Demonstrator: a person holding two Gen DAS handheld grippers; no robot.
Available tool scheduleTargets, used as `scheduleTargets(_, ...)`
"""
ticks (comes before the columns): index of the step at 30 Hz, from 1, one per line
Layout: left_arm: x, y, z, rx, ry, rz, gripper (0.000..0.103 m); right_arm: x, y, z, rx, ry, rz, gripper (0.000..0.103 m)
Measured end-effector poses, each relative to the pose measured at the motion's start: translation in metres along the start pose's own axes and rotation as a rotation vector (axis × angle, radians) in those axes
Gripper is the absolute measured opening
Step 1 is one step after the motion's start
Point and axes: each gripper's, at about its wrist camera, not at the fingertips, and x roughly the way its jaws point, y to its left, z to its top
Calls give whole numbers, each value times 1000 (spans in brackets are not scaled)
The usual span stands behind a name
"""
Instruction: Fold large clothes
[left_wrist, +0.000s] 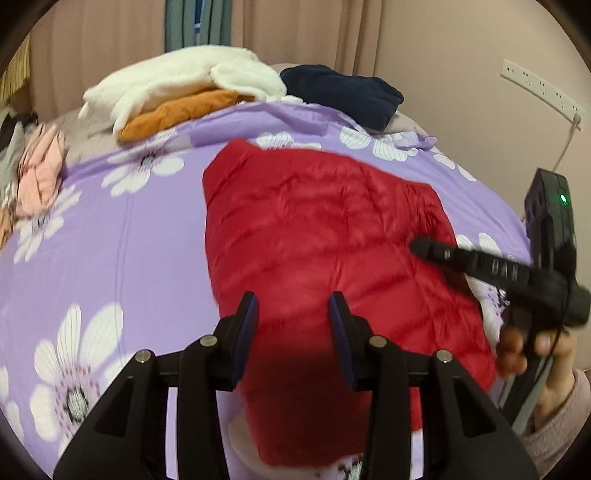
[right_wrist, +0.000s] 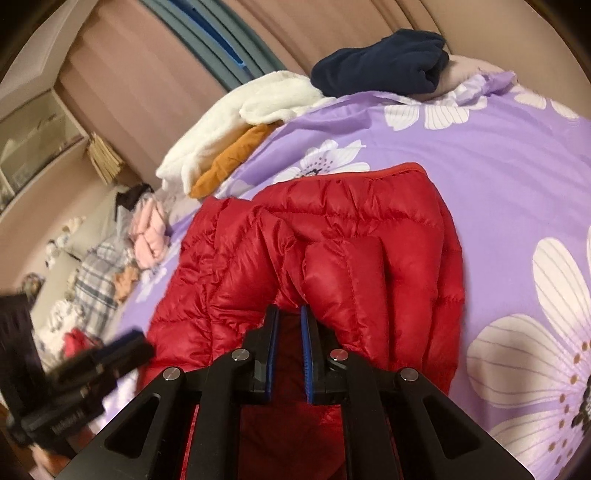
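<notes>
Red quilted fabric bulges up right at the right gripper (right_wrist: 289, 314), whose blue-padded jaws stand only a narrow gap apart with a ridge of the red down jacket (right_wrist: 332, 236) bunched at their tips; it looks like a pinch on a raised fold, though the pads do not visibly meet, so I cannot tell for certain that the cloth is clamped. The left gripper (left_wrist: 293, 301) hovers over the near end of the same jacket (left_wrist: 314, 229) with its jaws spread wide and nothing between them, the fabric passing underneath rather than into the gap.

The jacket lies on the purple flowered bedspread (left_wrist: 110, 236), roughly in its middle, already folded into a long narrow slab. Its long axis runs from the near edge of the bed, under the left gripper, away toward the far edge where the other clothes sit. From the left wrist view the right gripper reaches in from the right side edge of the bed, its tip over the right flank of the jacket about halfway along.

At the far edge lie a white fleece (left_wrist: 184, 77) on an orange garment (left_wrist: 177, 114), with a navy garment (left_wrist: 343, 92) beside them, and a pink bundle (left_wrist: 40, 173) at the left edge.

Judging by this, the coming move is a fold along the length: the left gripper is nearer the near hem and lines up with the long axis, so it would have to drop and close on that end
</notes>
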Motion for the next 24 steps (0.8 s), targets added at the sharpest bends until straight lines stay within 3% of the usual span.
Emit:
scheduleTargets(6, 0, -2, -20, -24, 28, -1, 40, -12, 8, 2, 21, -11, 4, 8)
scheduleTargets(10, -1, 0, -20, -37, 29, -1, 40, -33, 35, -5, -82, -49, -13, 21)
scheduleTargets(16, -2, 1, -23, -46, 29, -7, 40, -53, 61, -25, -213, -53, -18, 21)
scheduleTargets(24, -3, -3, -27, -45, 31, -3, 41, -49, 63, -50, -266, -19, -36, 21)
